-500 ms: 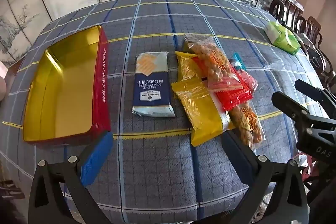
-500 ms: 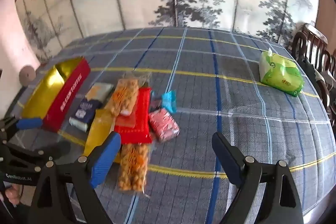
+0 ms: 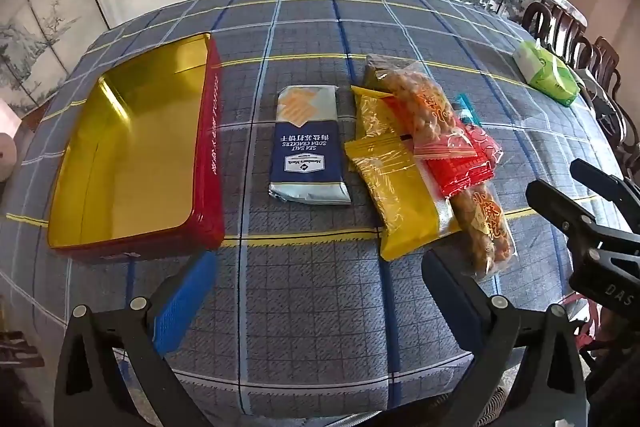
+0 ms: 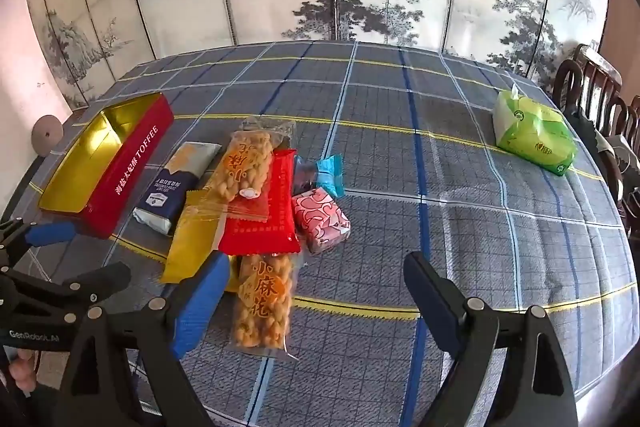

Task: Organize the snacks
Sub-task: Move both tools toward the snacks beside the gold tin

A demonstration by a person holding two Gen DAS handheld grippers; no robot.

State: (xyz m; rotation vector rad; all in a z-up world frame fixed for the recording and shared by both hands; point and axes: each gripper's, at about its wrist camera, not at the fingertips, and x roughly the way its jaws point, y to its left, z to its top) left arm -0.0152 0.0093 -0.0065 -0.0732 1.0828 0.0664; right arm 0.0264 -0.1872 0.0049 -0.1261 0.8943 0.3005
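On the plaid tablecloth [image 4: 460, 187], snack pile [image 4: 256, 211] lies just beyond right tool [image 4: 312, 295]

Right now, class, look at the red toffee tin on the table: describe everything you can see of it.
The toffee tin is a rectangular, open-topped box, seemingly metal. Its outside is glossy red with white lettering, including the word TOFFEE, along one long side; its inside is shiny gold and holds nothing. It sits flat on the checked tablecloth, apart from the soda cracker packet beside it. No lid shows, and neither gripper touches it.
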